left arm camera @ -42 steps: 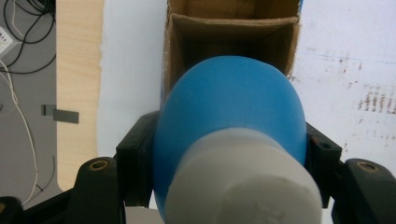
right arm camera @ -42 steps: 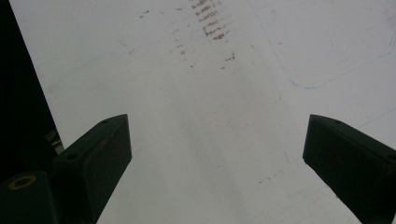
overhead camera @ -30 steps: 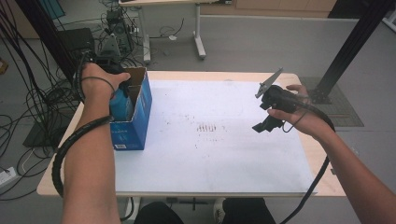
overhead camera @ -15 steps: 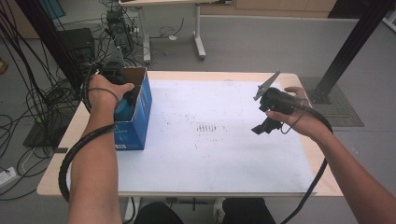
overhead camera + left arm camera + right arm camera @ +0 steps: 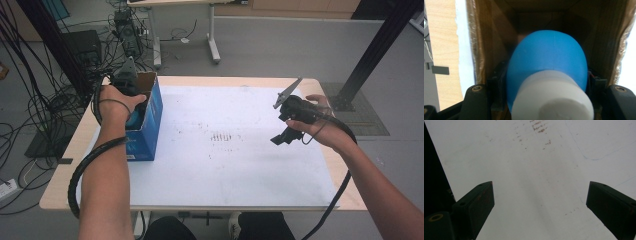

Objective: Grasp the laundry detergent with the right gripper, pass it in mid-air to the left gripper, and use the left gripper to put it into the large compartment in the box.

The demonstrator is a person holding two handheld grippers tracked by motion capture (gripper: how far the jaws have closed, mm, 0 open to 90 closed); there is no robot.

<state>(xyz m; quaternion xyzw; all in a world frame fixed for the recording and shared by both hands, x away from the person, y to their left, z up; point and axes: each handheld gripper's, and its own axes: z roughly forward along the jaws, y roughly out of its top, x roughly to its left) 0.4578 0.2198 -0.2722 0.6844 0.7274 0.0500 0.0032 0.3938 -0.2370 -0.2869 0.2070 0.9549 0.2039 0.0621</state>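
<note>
A blue cardboard box (image 5: 147,132) with an open top and brown inside walls (image 5: 486,42) stands at the left of the white sheet (image 5: 225,165). My left gripper (image 5: 132,112) reaches down into it, shut on a rounded blue object with a white cylindrical end (image 5: 549,72). Both jaws press on the object's sides, inside the box. At the right, my right gripper (image 5: 281,139) hangs above the sheet (image 5: 536,170), open with nothing between its jaws.
The wooden table (image 5: 65,175) shows around the white sheet, which has small dark marks (image 5: 225,136) at its middle. Cables and black equipment (image 5: 85,50) lie on the floor at the left. A black post (image 5: 370,50) stands beyond the right corner.
My left hand has moved slightly nearer and lower over the box, with the blue object still held. The right gripper has barely moved.
</note>
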